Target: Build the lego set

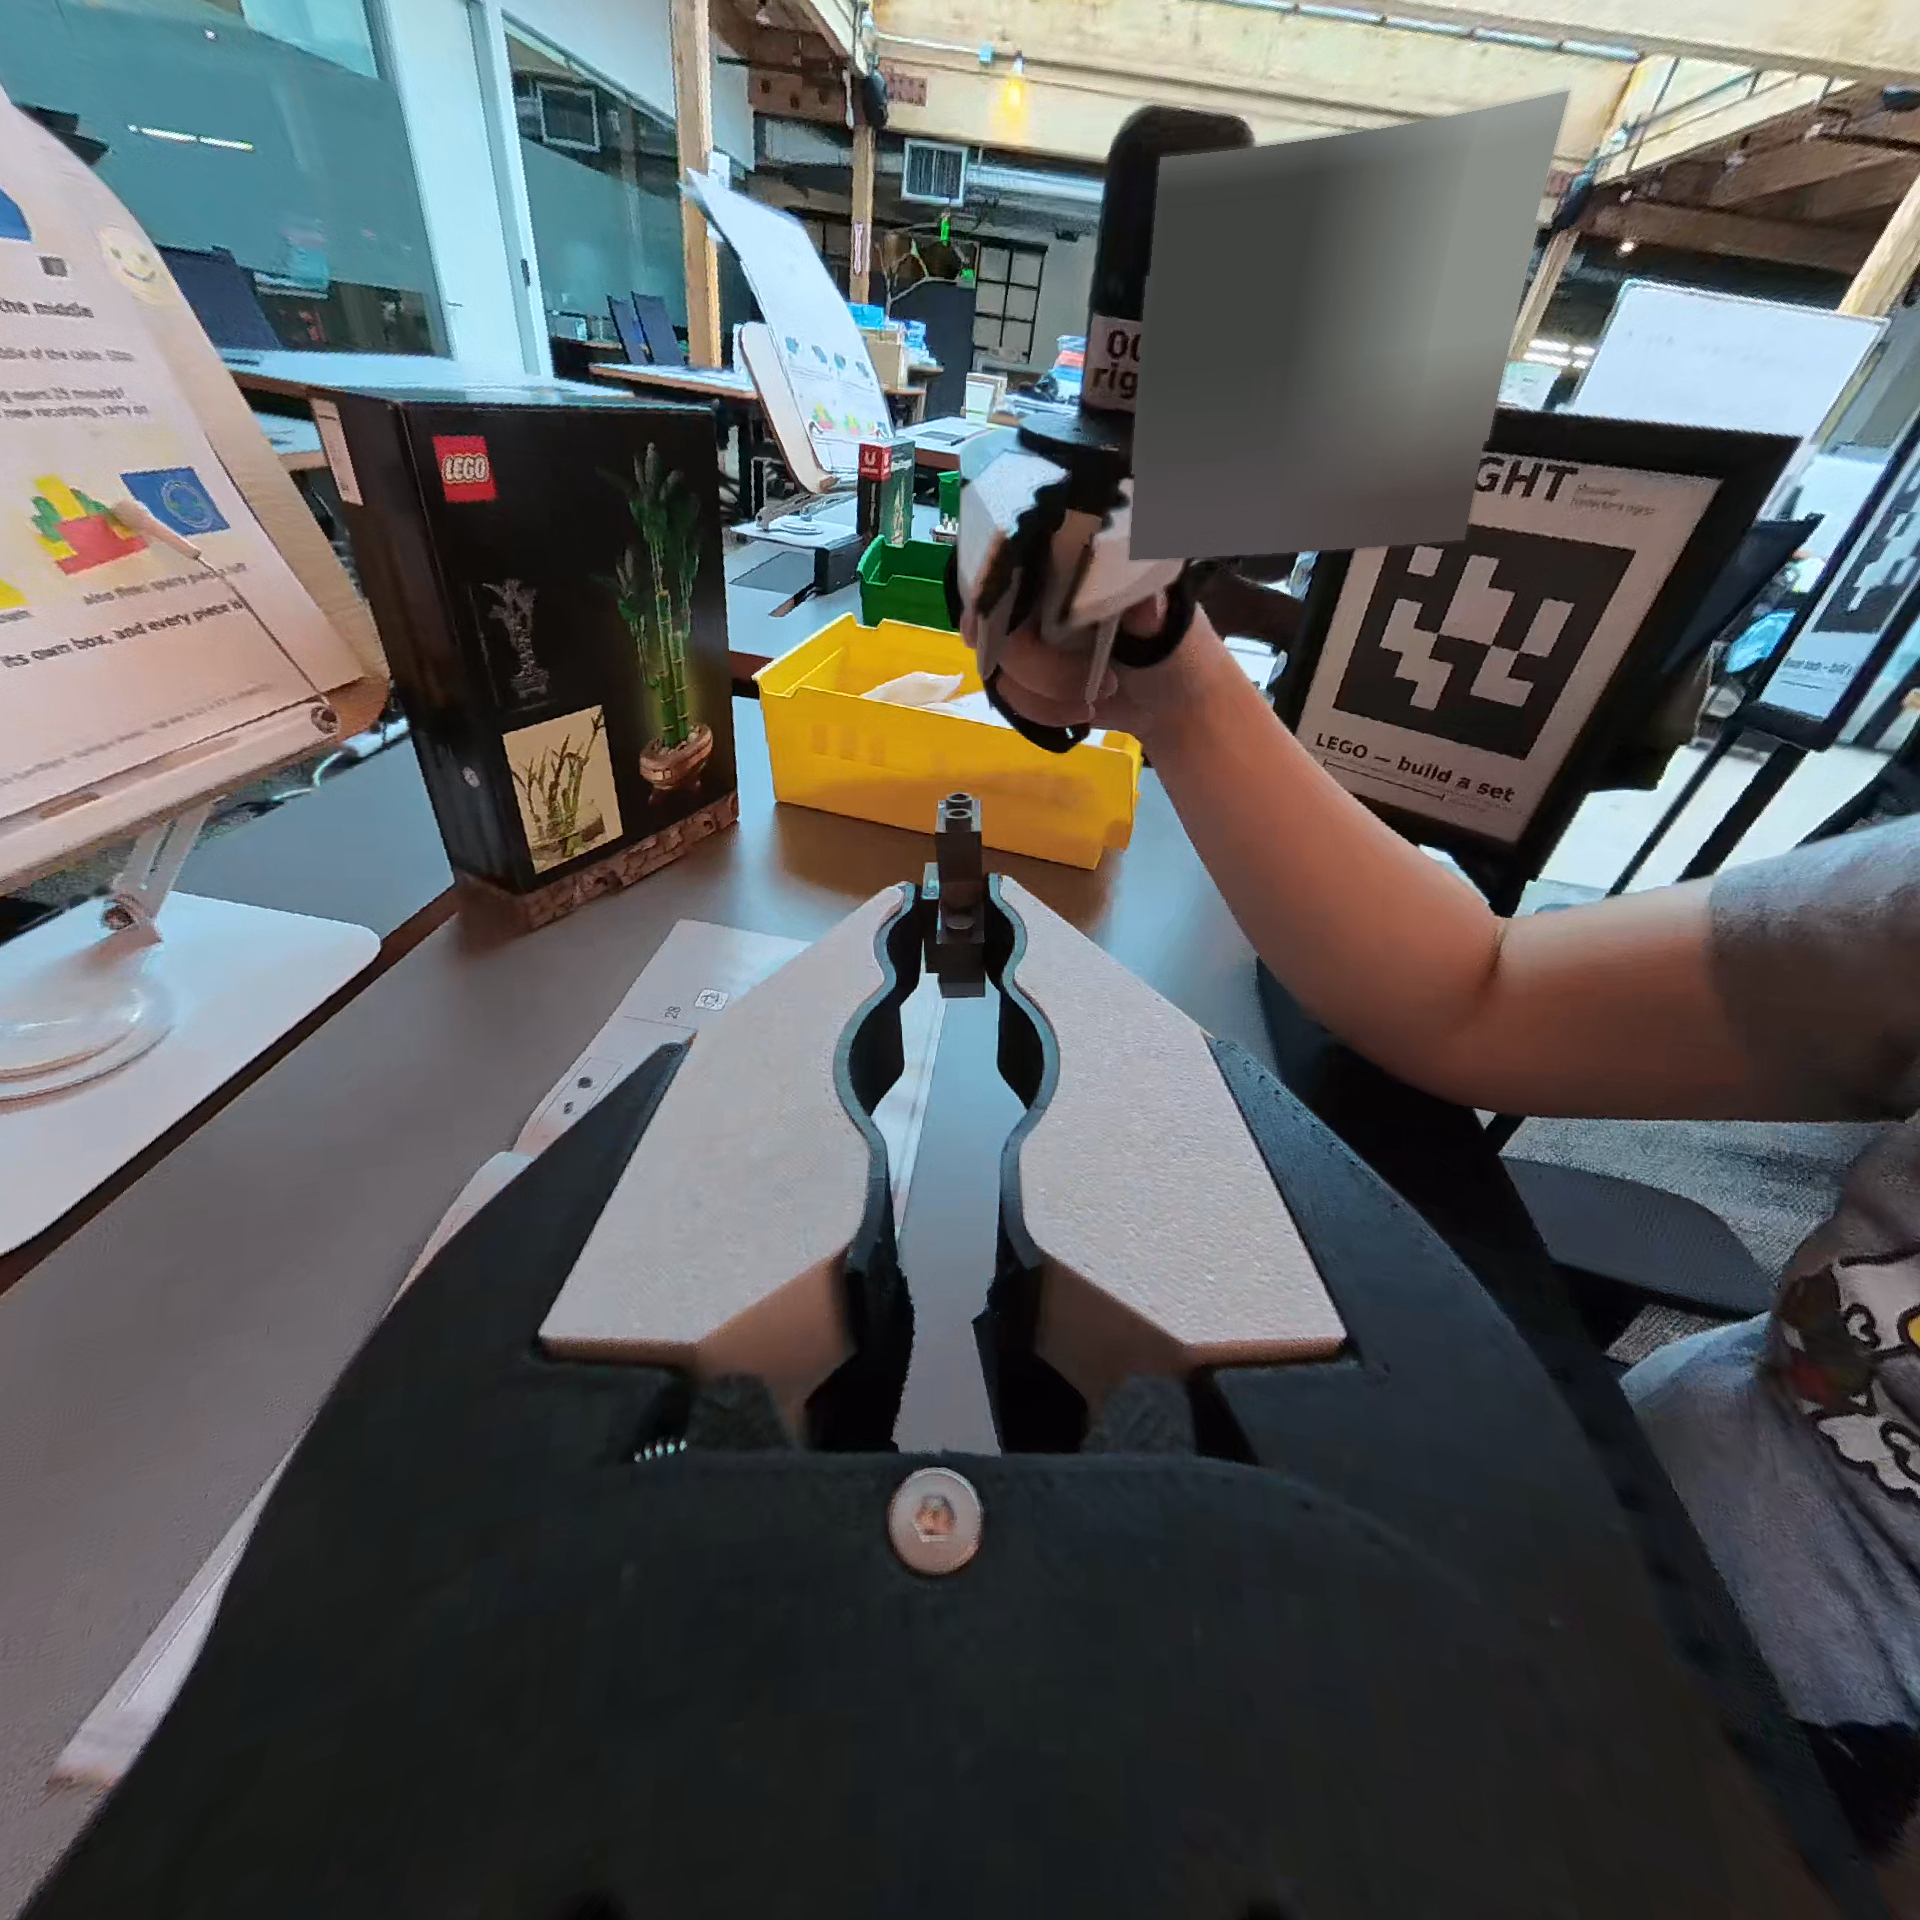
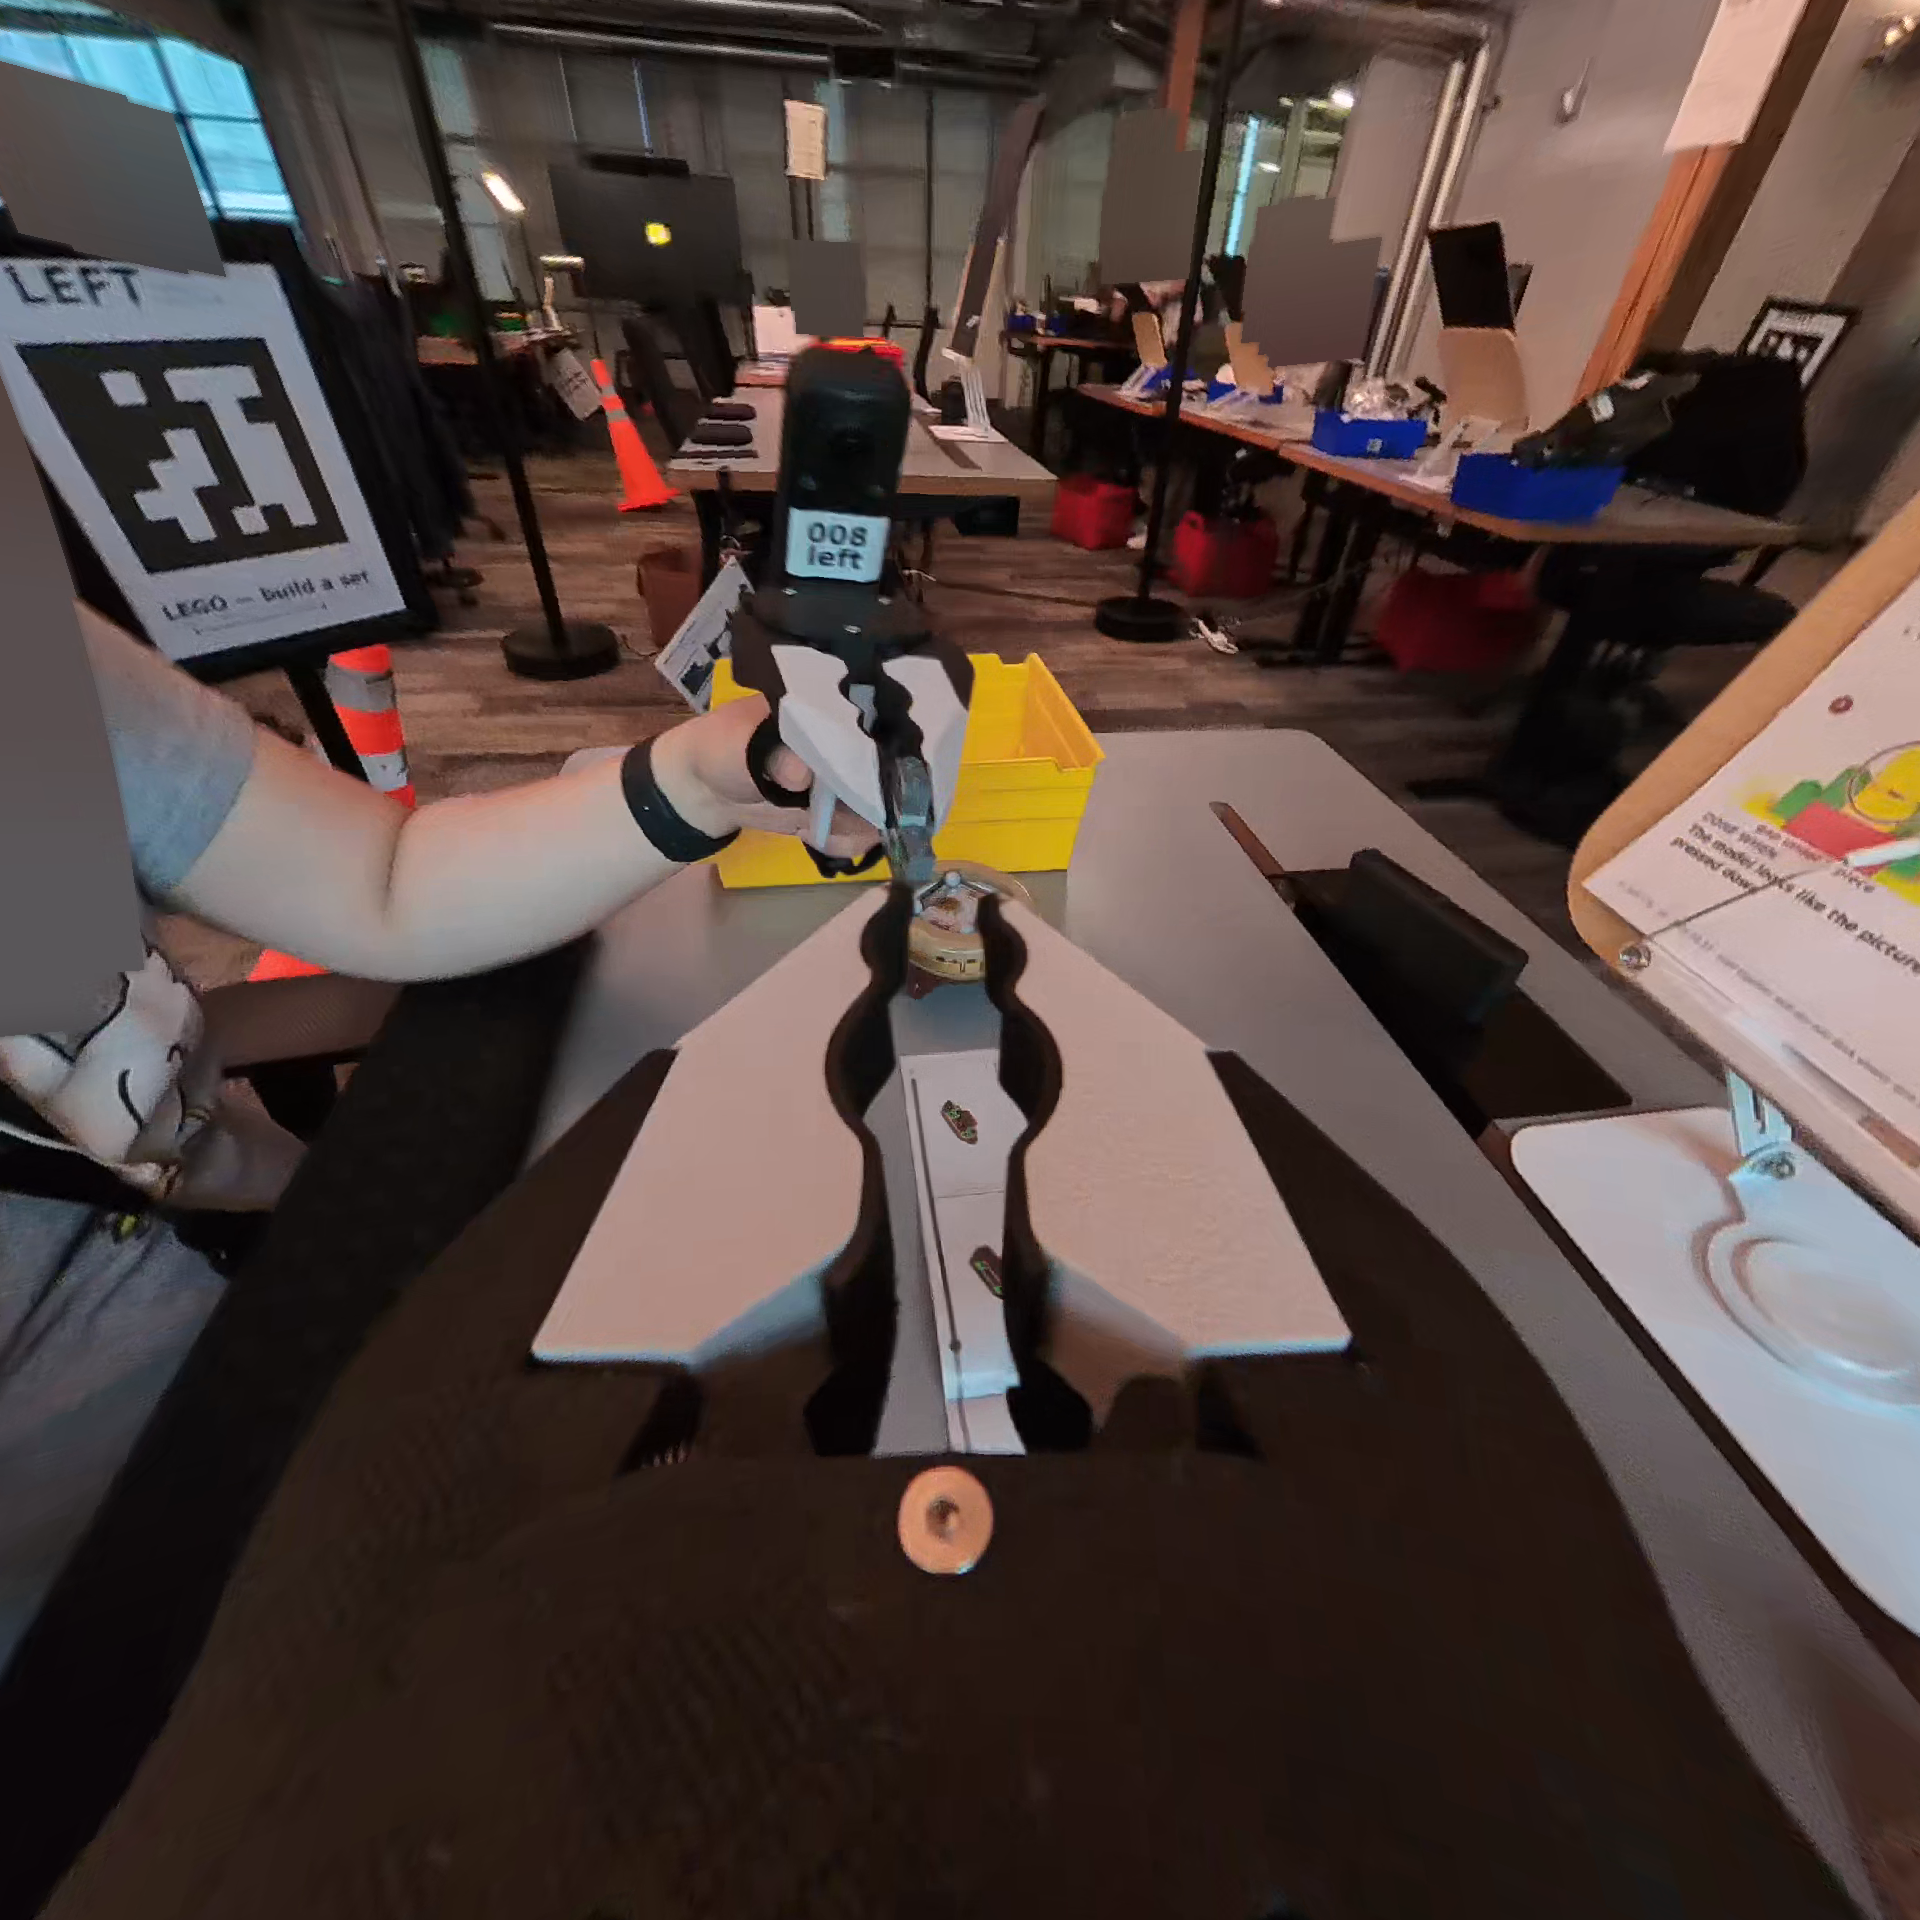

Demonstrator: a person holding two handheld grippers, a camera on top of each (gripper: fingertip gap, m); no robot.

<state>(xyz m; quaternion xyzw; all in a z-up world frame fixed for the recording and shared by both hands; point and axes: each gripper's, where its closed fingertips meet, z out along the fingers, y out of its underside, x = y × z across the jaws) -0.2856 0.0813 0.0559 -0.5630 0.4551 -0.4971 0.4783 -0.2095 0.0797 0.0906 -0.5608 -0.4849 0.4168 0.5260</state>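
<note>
On the left of my left wrist view I see an instruction sheet on a stand (image 1: pixel 156 540), then the black set box (image 1: pixel 551 644) standing upright on the dark surface (image 1: pixel 312 1091). Right of the box, at centre, sits a yellow bin (image 1: pixel 935 769) holding a pale bag (image 1: pixel 920 688); a green bin (image 1: pixel 904 582) lies behind it, its contents hidden from me. Below the yellow bin, my left tool (image 1: pixel 958 914) is nearly closed, its tips pinching a dark brown brick piece (image 1: pixel 958 894) that stands upright. An open instruction booklet (image 1: pixel 686 1018) lies under that tool. At upper right the other tool is held up in a hand (image 1: pixel 1081 675).

In my right wrist view the same yellow bin (image 2: pixel 1029 779) is at centre, its inside out of my sight. My right tool (image 2: pixel 943 920) is narrowed around a round tan-and-brown model (image 2: pixel 945 935), and the left tool's brick reaches down onto its top.
</note>
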